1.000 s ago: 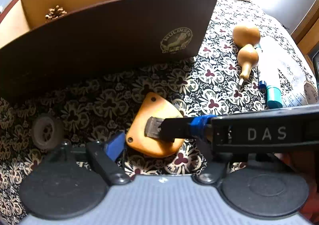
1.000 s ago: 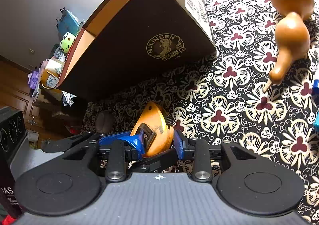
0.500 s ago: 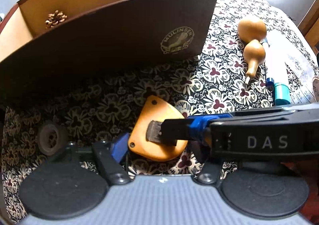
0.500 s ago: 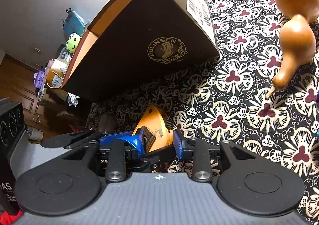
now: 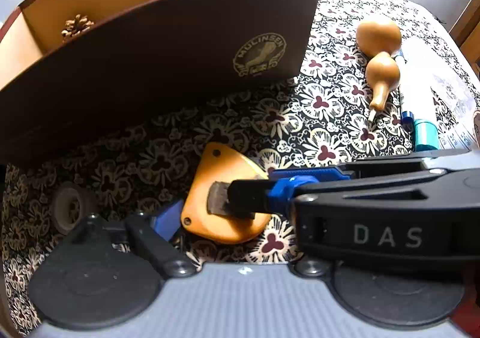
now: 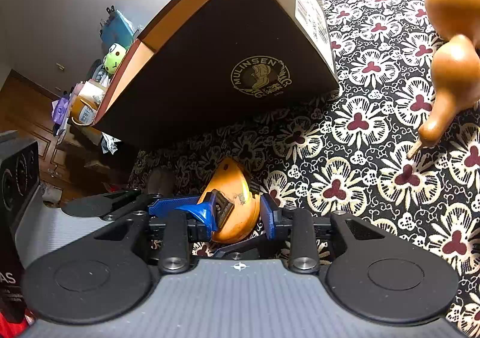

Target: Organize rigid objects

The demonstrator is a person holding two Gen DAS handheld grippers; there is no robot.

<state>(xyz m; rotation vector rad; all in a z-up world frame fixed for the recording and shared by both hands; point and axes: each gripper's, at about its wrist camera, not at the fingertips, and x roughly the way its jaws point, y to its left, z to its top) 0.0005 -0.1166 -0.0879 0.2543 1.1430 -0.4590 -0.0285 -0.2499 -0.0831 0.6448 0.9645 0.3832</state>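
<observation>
While gripping | right gripper [image 6: 240, 212] | orange wooden piece [image 6: 237, 203] (tilted) | cloth [image 6: 360, 176]

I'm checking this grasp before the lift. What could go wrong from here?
The right gripper straddles the orange wedge-shaped piece near its lower end; it may pivot or slip when lifted.

The left gripper's fingers sit beside the same piece, so the tools might collide.

The brown Mulinsen box stands tall just behind; a low carry could clip its front wall instead of clearing it to where the pine cone lies.
</observation>
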